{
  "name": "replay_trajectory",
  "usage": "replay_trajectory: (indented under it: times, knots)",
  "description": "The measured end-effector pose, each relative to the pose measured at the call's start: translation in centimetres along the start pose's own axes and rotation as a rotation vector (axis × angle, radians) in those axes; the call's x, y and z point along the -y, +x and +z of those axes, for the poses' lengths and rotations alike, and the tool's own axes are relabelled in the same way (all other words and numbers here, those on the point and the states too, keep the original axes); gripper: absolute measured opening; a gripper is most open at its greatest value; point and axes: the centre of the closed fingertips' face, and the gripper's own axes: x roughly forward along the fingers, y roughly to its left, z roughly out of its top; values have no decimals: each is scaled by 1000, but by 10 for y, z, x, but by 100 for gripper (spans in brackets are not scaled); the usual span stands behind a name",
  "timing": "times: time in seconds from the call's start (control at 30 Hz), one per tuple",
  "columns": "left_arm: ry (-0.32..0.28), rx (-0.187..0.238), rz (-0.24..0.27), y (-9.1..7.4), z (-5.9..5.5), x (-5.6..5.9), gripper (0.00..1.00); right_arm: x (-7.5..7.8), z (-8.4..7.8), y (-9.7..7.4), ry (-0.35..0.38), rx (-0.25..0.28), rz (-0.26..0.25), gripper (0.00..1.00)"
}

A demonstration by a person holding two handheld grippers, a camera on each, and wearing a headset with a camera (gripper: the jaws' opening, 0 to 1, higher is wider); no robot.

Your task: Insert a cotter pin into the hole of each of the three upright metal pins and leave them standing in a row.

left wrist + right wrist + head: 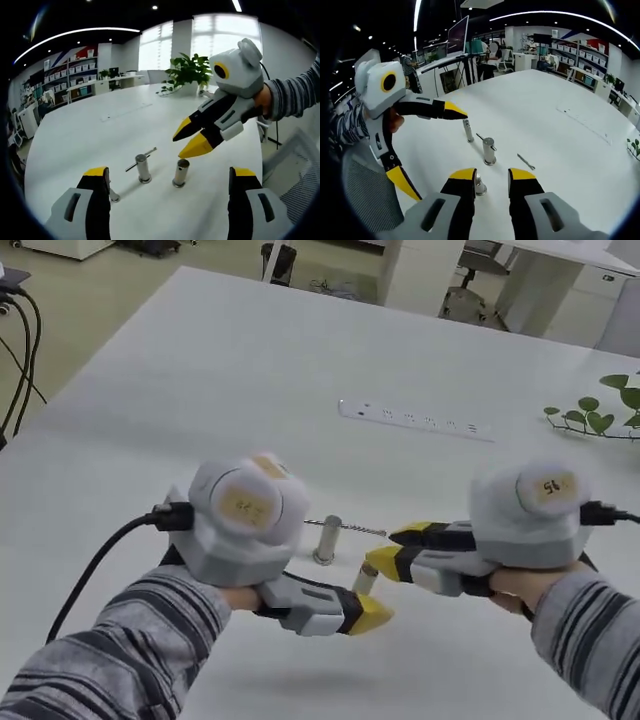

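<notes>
Three short metal pins stand on the white table (250,370). The middle pin (327,540) carries a cotter pin (350,528) through its hole. A second pin (181,172) stands bare beside it, just below the tips of my right gripper (382,548). In the right gripper view this pin (480,185) rises between the jaws of the right gripper (492,175), which is open and not touching it. The third pin (468,131) stands beyond. A loose cotter pin (525,161) lies flat on the table. My left gripper (169,174) is wide open, holding nothing, near the pins.
A white power strip (415,420) lies further back on the table. A leafy plant (600,410) sits at the right edge. A black cable (90,575) trails from the left gripper. Office desks and shelves stand around.
</notes>
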Motion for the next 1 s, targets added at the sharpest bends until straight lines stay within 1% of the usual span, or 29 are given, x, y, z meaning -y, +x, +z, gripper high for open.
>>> replay_trajectory:
  times: [0.03, 0.07, 0.1, 0.13, 0.2, 0.23, 0.27, 0.3, 0.37, 0.4, 0.47, 0.53, 0.57, 0.6, 0.7, 0.77, 0.83, 0.87, 0.9, 1.0]
  knots:
    - [-5, 0, 2, 0, 0, -1, 98, 3, 0, 0, -29, -14, 8, 21]
    - [-10, 2, 6, -1, 0, -1, 97, 7, 0, 0, -39, -27, 0, 21]
    - [-13, 2, 7, -1, 0, -2, 97, 9, 1, 1, -54, -37, 4, 21]
    - [-16, 0, 10, -1, 0, -2, 97, 11, 0, 2, -70, -59, 19, 21]
    - [-22, -5, 13, -1, -1, -3, 97, 18, 0, 4, -91, -76, 13, 21]
    - [-21, -5, 12, -1, -1, -3, 97, 23, -1, 6, -123, -96, 11, 20]
    - [-19, -5, 11, -1, -2, -3, 97, 27, 1, 7, -153, -95, -2, 20]
    - [-23, -4, 12, -1, -1, -3, 97, 31, 1, 10, -186, -110, -4, 19]
    - [-29, -1, 12, -2, -1, -4, 97, 35, -1, 15, -182, -130, 11, 19]
    - [-30, -1, 12, -2, -1, -4, 97, 36, -1, 16, -179, -131, 11, 18]
    - [-34, -8, 13, -2, -3, -4, 96, 40, -2, 22, -177, -146, 23, 17]
    - [-36, -9, 12, -2, -2, -4, 96, 42, -5, 28, -177, -163, 44, 17]
    - [-47, 0, 17, -3, -1, -5, 96, 42, -9, 32, -151, -183, 67, 16]
    - [-48, 1, 17, -3, -1, -5, 96, 43, -11, 34, -143, -195, 77, 16]
    - [-49, -15, 17, -2, -4, -5, 95, 49, -16, 43, -171, -228, 84, 16]
    - [-45, -25, 11, -1, -7, -4, 95, 52, -21, 49, -171, -255, 99, 16]
    - [-45, -24, 5, -1, -6, -2, 95, 55, -23, 55, -183, -271, 99, 14]
    - [-46, -20, 3, -1, -6, -2, 95, 56, -24, 57, -200, -279, 104, 14]
    - [-48, -18, 0, 0, -5, -1, 95, 57, -26, 60, -223, -298, 113, 13]
    - [-50, -18, -3, 0, -6, 0, 94, 59, -27, 66, -226, -315, 126, 12]
